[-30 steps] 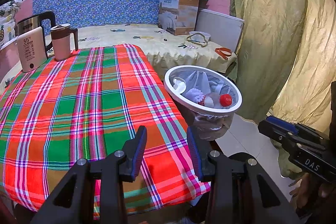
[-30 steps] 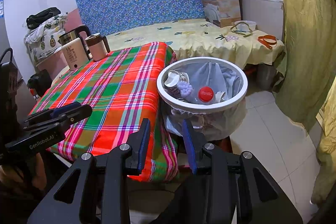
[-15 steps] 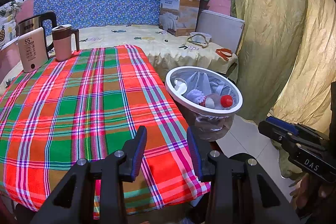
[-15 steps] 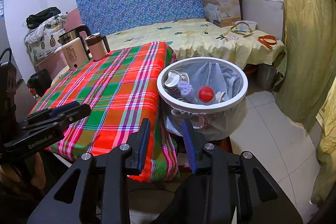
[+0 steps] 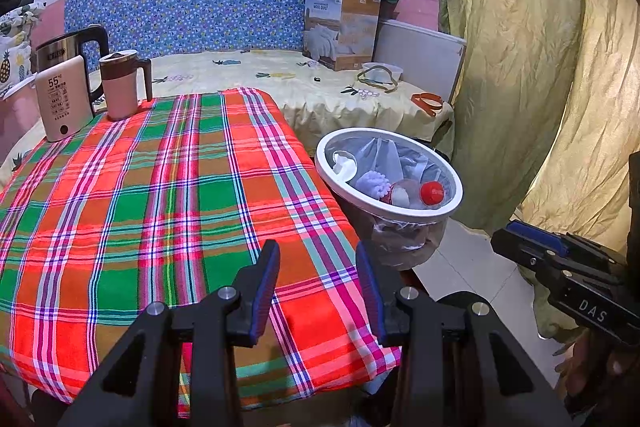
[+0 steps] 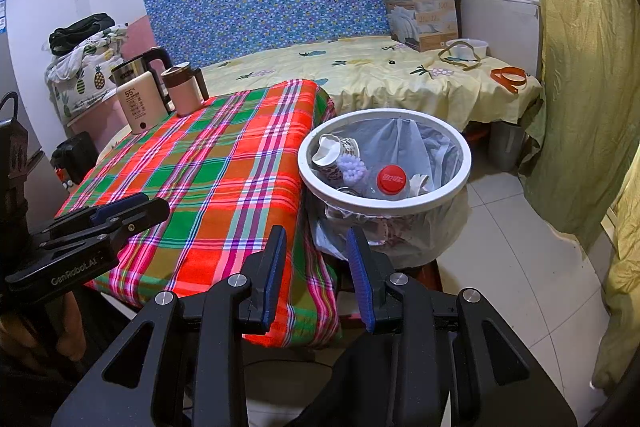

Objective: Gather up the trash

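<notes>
A white-rimmed trash bin with a clear plastic liner stands against the right edge of the plaid-covered table. Inside it lie a bottle with a red cap, a crumpled paper cup and a bumpy white piece. My left gripper hovers open over the table's near right corner, nothing between its fingers. My right gripper is open too, empty, just short of the bin. Each gripper shows in the other's view: the right, the left.
At the table's far left stand a kettle, a pink lidded mug and a white device marked 55. Behind is a bed with a yellow sheet and a cardboard box. A green curtain hangs right, above tiled floor.
</notes>
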